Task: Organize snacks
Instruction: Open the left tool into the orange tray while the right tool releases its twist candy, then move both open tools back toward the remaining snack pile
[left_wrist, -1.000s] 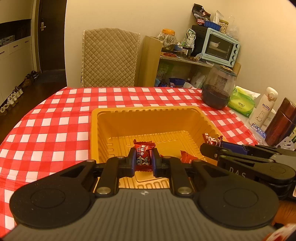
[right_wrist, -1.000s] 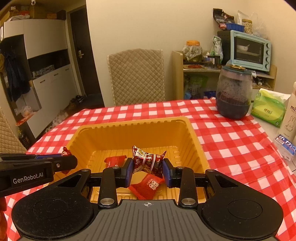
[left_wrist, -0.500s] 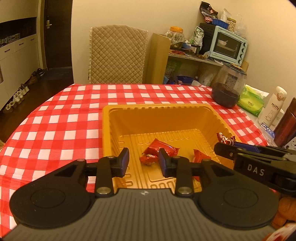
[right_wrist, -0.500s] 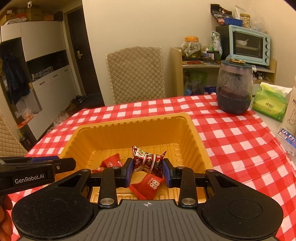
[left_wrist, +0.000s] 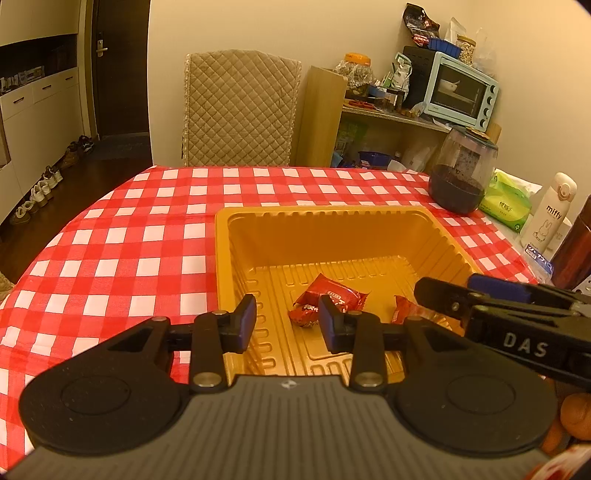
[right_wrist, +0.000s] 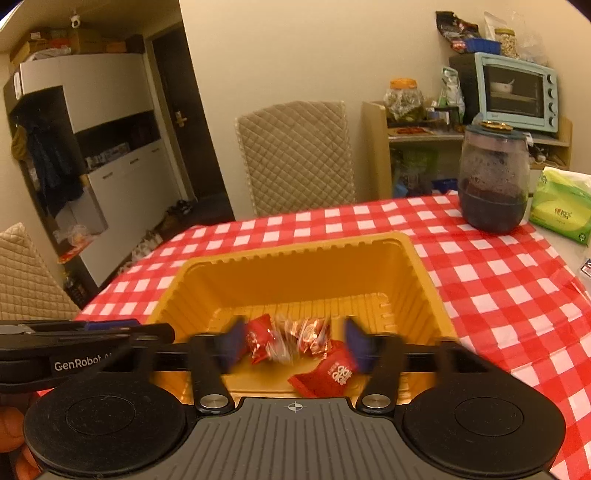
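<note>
I hold both tools low over the near end of the yellow tray, which fills the middle of both views on the red checked tablecloth, because that tray is where the snacks belong.

My left gripper sits at the bottom centre of its view with the jaws parted and nothing between the pads. Beyond the gap, two red wrapped candies lie on the ribbed tray floor, the larger one partly over the smaller. I judge this side's drop is made, so the jaws hang slack above the tray rather than reaching for anything.

My right gripper has just been spreading its jaws; the fingertips are blurred in the lower centre of its view. A shiny twist-wrapped candy sits smeared in the gap between them, clear of both pads, so I read it as let go and dropping into the tray. A red candy lies just left of it and a flat red packet below and to the right, both on the tray floor.

The release is low so that the piece cannot bounce over the wall.

In the left view the right tool enters from the right edge across the tray's near corner, with another red wrapper showing behind it.

The dark jar and green tissue pack stand well apart at the upper right, out of the way.
</note>
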